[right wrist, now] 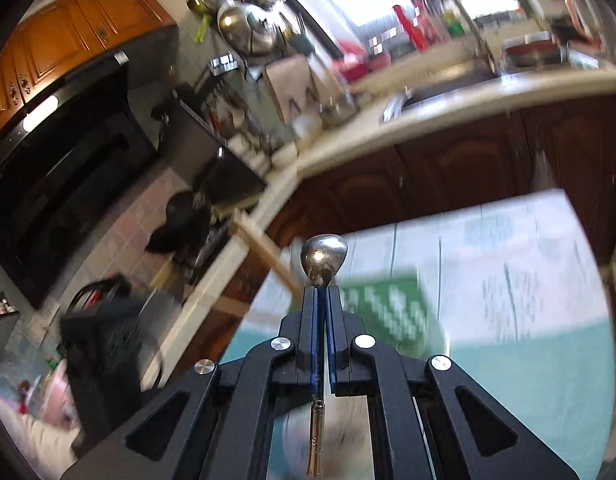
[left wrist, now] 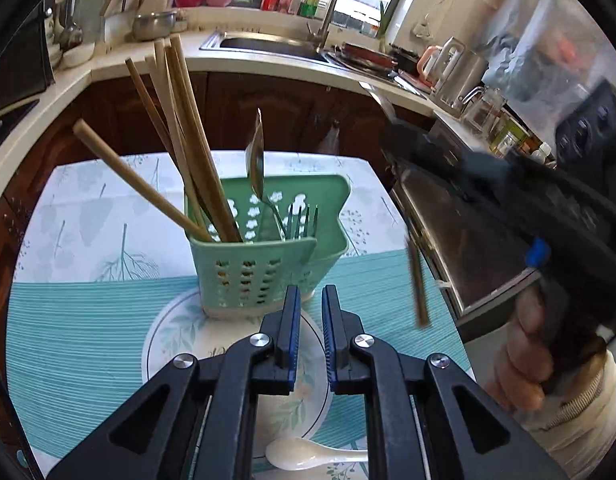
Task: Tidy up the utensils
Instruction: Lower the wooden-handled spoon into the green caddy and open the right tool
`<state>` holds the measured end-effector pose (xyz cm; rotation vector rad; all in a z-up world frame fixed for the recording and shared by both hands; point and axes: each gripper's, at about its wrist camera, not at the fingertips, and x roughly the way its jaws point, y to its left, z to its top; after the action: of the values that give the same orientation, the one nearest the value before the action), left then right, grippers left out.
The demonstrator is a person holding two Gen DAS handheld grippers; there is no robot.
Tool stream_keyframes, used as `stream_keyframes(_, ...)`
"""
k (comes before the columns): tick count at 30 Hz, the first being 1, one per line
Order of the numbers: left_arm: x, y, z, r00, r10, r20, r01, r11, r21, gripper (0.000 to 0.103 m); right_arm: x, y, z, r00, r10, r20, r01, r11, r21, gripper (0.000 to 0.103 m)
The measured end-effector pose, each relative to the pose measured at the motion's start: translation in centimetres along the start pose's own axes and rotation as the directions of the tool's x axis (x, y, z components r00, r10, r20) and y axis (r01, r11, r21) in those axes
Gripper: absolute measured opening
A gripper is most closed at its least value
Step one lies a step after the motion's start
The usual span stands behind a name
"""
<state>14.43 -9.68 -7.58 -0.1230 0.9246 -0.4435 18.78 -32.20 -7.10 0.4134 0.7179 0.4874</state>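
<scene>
A green utensil caddy point(left wrist: 268, 256) stands on a floral plate point(left wrist: 176, 332) on the table. It holds several wooden chopsticks point(left wrist: 180, 120), a metal spoon point(left wrist: 257, 164) and a fork point(left wrist: 304, 220). My left gripper point(left wrist: 311, 300) is open and empty just in front of the caddy. A white ceramic spoon point(left wrist: 308, 455) lies under it. My right gripper point(right wrist: 323, 296) is shut on a metal spoon point(right wrist: 323, 258) with a gold handle, bowl pointing forward, held above the table. The spoon also shows blurred at the right of the left wrist view point(left wrist: 418, 284). The caddy is blurred in the right wrist view point(right wrist: 388, 308).
A teal striped placemat point(left wrist: 68, 328) covers the table's near part. A kitchen counter with sink point(left wrist: 268, 44) runs behind. An oven point(left wrist: 468, 232) stands at the table's right. A stove and range hood point(right wrist: 68, 160) are at the left of the right wrist view.
</scene>
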Motion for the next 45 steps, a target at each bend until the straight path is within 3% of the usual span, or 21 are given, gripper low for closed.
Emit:
stream_keyframes(5, -0.3, 1.0, -0.5, 1.0, 0.021, 0.016, -0.02, 1.0, -0.024, 0.009, 3.3, -0.3, 3.7, 0.991, -0.046, 0.122, 0.056, 0.995, -0.083, 0.003)
stream_keyframes(10, 0.2, 3.2, -2.2, 0.999, 0.043, 0.002, -0.043, 0.997, -0.066, 0.009, 7.7, -0.7, 4.3, 0.972, -0.085, 0.218, 0.13, 0.971, -0.2, 0.003)
stream_keyframes(18, 2.1, 5.5, -4.4, 0.997, 0.071, -0.017, -0.072, 0.99, -0.12, 0.009, 12.0, -1.4, -1.3, 0.915, -0.117, 0.386, 0.254, 0.911, -0.324, 0.003)
stream_keyframes(25, 3.1, 5.7, -4.5, 0.998, 0.062, 0.002, -0.061, 0.99, -0.129, 0.009, 13.4, -2.6, -6.1, 0.942, -0.124, 0.312, 0.238, 0.901, -0.363, 0.004)
stream_keyframes(30, 3.3, 4.9, -4.1, 0.999, 0.054, 0.009, -0.052, 0.993, -0.104, 0.009, 12.9, -3.8, -8.5, 0.951, -0.169, 0.259, 0.259, 0.893, -0.369, 0.025)
stream_keyframes(32, 3.4, 4.8, -4.0, 0.999, 0.049, 0.006, -0.048, 0.994, -0.102, 0.009, 12.2, -4.2, -9.2, 0.952, -0.177, 0.25, 0.264, 0.89, -0.373, 0.028)
stream_keyframes(36, 3.4, 4.5, -4.0, 0.999, 0.04, 0.001, -0.04, 0.995, -0.097, 0.009, 10.6, -4.5, -10.4, 0.955, -0.19, 0.23, 0.267, 0.887, -0.376, 0.028)
stream_keyframes(45, 1.8, 4.9, -4.7, 0.998, 0.061, -0.033, -0.064, 0.992, -0.11, 0.013, 4.4, -4.7, -10.8, 0.968, -0.213, 0.129, 0.242, 0.931, -0.274, 0.028)
